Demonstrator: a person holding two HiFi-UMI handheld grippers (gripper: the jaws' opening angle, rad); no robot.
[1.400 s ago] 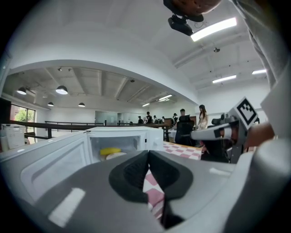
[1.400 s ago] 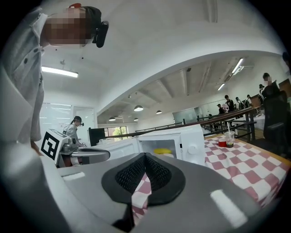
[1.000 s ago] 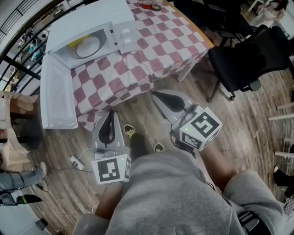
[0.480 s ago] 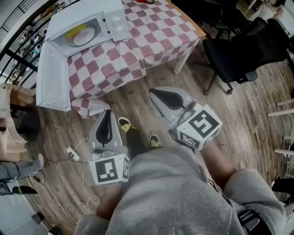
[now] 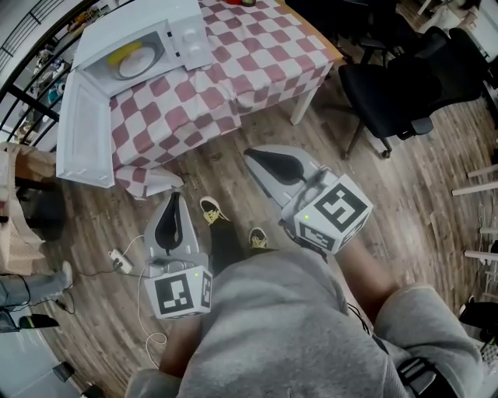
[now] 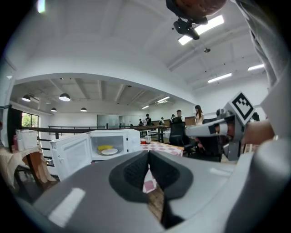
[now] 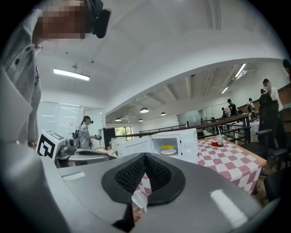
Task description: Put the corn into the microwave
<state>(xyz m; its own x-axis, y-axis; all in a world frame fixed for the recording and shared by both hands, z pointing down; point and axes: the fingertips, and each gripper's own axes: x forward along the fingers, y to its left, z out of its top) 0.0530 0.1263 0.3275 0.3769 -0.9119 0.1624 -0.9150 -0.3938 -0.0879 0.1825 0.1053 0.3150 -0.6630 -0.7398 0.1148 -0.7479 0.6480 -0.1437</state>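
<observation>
The counter (image 5: 268, 47) is being covered by a red-and-white checked cloth (image 5: 179, 124), and a white microwave (image 5: 144, 23) is being carried on it at one end, its door (image 5: 82, 140) hanging wide open past the edge. A drink cup (image 7: 220, 138) is being kept further along the top. The counter is being borne by a wooden floor (image 5: 233, 167), where a white cable (image 5: 132, 264) is being left loose.

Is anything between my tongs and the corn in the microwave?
Nothing visible. The door hangs open and the corn already lies inside the microwave. The left tongs and right tongs are shut and empty.
</observation>
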